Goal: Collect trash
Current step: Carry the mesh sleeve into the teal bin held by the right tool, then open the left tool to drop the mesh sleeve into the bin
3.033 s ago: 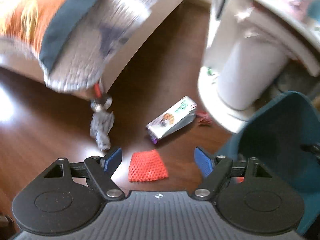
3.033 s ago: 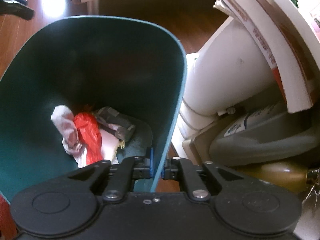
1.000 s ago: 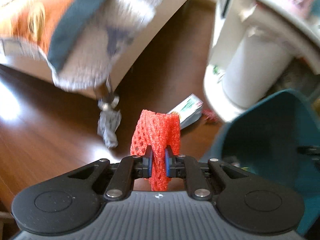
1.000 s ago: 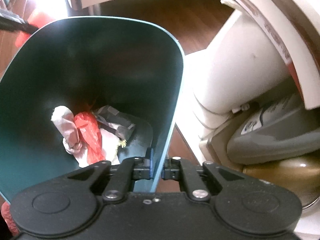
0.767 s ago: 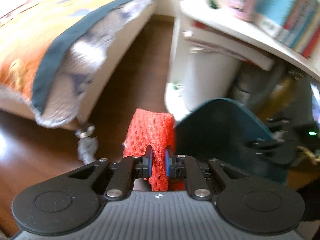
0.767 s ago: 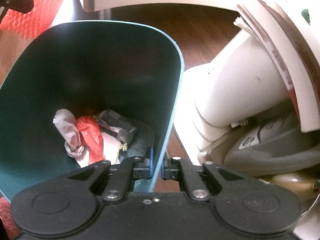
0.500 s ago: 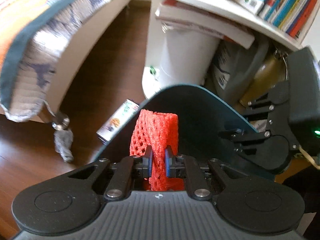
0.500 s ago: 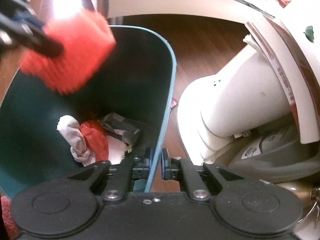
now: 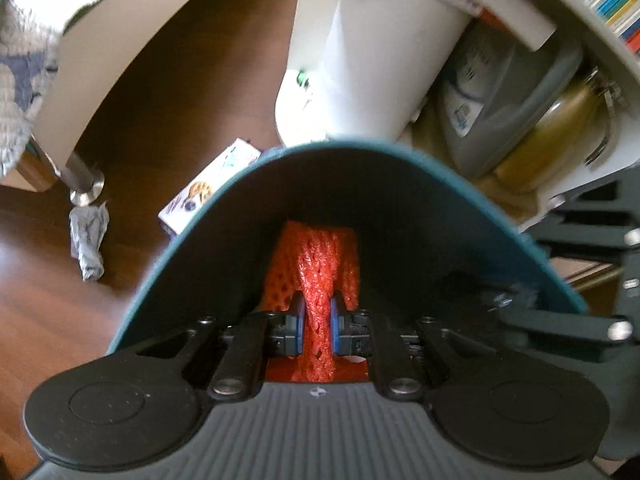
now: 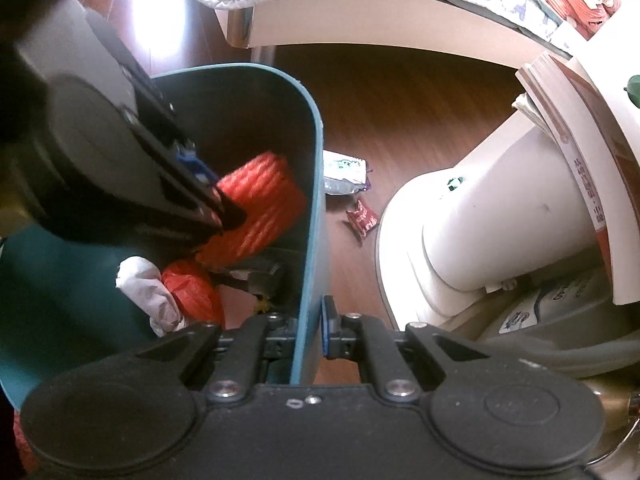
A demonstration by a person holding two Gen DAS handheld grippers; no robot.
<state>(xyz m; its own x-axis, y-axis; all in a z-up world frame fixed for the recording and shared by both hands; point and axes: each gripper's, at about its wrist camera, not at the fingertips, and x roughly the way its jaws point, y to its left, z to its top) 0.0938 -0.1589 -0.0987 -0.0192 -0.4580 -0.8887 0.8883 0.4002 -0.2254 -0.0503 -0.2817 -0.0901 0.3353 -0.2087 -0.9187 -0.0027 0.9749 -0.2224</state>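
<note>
Crumpled red foam net point(image 9: 316, 276) hangs pinched inside the teal bin point(image 9: 472, 196), above trash.

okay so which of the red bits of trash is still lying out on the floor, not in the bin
The small dark red crumpled wrapper, on the wooden floor outside the teal plastic bin. The red foam net is clamped in the left gripper inside the bin; the red plastic bag lies at its bottom.

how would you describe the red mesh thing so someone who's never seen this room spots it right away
Find the tall teal bin on the wood floor beside the white cylinder. Inside its mouth the left gripper pinches a bright orange-red foam net sleeve, above the trash at the bottom. Unlike the smooth red bag below it, it has an open honeycomb mesh.
</note>
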